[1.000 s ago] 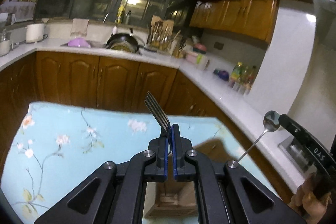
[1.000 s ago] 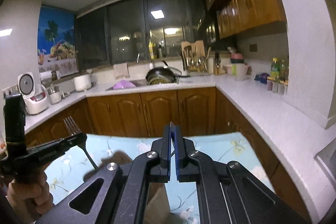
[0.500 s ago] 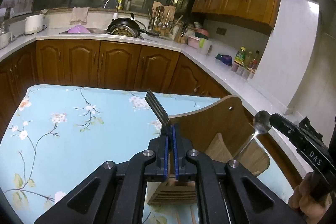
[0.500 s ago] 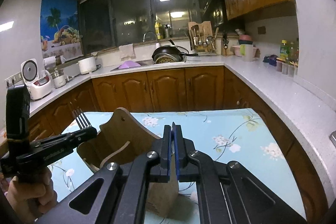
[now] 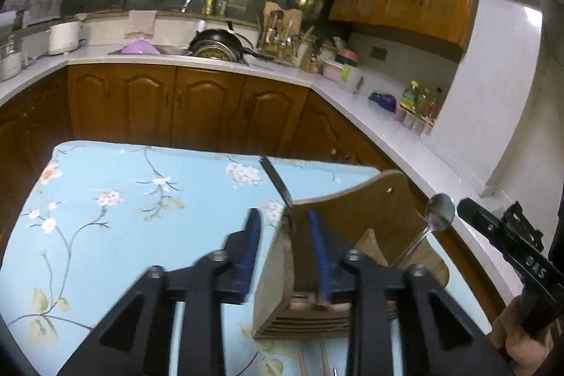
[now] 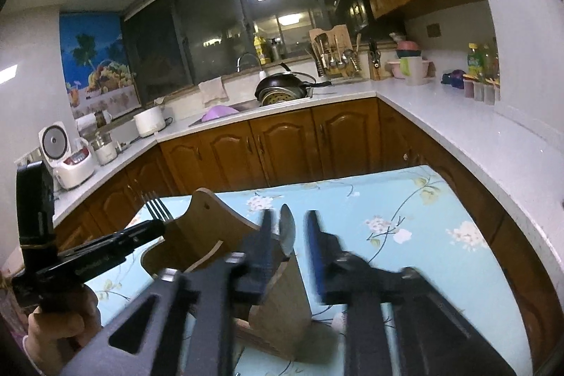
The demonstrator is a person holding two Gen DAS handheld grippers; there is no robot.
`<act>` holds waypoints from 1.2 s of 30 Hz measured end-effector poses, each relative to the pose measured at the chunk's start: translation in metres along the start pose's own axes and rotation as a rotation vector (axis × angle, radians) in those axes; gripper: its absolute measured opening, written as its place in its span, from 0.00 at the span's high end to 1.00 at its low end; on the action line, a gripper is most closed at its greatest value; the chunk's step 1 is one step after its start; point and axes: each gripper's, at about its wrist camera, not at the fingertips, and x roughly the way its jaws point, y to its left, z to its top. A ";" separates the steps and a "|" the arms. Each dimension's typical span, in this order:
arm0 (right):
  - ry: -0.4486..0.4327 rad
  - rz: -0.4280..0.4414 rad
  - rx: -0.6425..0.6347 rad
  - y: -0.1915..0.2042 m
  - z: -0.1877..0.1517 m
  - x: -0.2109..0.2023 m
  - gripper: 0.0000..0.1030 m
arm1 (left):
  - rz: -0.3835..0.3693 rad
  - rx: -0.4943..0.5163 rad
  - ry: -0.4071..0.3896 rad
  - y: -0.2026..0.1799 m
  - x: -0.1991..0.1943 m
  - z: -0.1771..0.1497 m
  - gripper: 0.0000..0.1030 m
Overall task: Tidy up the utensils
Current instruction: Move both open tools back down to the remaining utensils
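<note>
A wooden utensil holder (image 5: 356,235) stands on the blue floral tablecloth (image 5: 123,207); it also shows in the right wrist view (image 6: 211,228). My left gripper (image 5: 283,235) is open above the holder's left part. A fork (image 5: 278,185) stands between its fingers, handle down in the holder, touching neither pad; its tines show in the right wrist view (image 6: 157,208). My right gripper (image 6: 289,235) is open over the holder. A spoon (image 6: 287,229) stands between its fingers, bowl up; it also shows in the left wrist view (image 5: 437,210).
Two thin wooden sticks (image 5: 312,362) lie on the cloth in front of the holder. Brown cabinets and a white counter (image 5: 387,122) run behind and to the right of the table, with a pan (image 5: 218,44), bottles and a utensil rack.
Both grippers have opened and let go: the fork and the spoon now stand free in the wooden holder. Both grippers came lower over the holder.
</note>
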 end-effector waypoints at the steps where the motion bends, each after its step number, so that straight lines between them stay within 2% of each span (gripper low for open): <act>1: -0.008 0.004 0.015 -0.002 0.001 -0.005 0.46 | 0.000 -0.006 -0.006 0.002 -0.005 0.000 0.64; 4: -0.024 0.033 0.066 -0.008 0.000 -0.025 0.32 | 0.005 -0.031 -0.019 0.009 -0.023 -0.004 0.51; 5: -0.027 0.035 0.076 -0.008 -0.002 -0.031 0.24 | 0.007 -0.036 -0.027 0.012 -0.030 -0.007 0.50; 6: -0.028 0.037 0.081 -0.008 -0.004 -0.036 0.17 | 0.015 -0.038 -0.030 0.014 -0.038 -0.011 0.45; 7: -0.032 0.039 0.087 -0.008 -0.007 -0.043 0.14 | 0.027 -0.040 -0.032 0.016 -0.047 -0.016 0.38; 9: -0.038 0.050 0.098 -0.006 -0.017 -0.059 0.09 | 0.048 -0.053 -0.046 0.023 -0.068 -0.029 0.32; 11: -0.034 0.055 0.110 -0.003 -0.029 -0.073 0.07 | 0.062 -0.068 -0.045 0.027 -0.085 -0.041 0.26; 17: 0.010 0.065 0.136 0.010 -0.064 -0.101 0.04 | 0.081 -0.130 -0.026 0.042 -0.142 -0.084 0.24; 25: 0.073 0.060 0.126 0.034 -0.117 -0.126 0.03 | 0.136 -0.133 0.005 0.046 -0.211 -0.137 0.21; 31: 0.133 0.070 0.102 0.046 -0.147 -0.128 0.03 | 0.137 -0.106 0.049 0.039 -0.231 -0.161 0.21; 36: 0.136 0.062 0.105 0.046 -0.153 -0.133 0.03 | 0.148 -0.107 0.091 0.037 -0.236 -0.168 0.21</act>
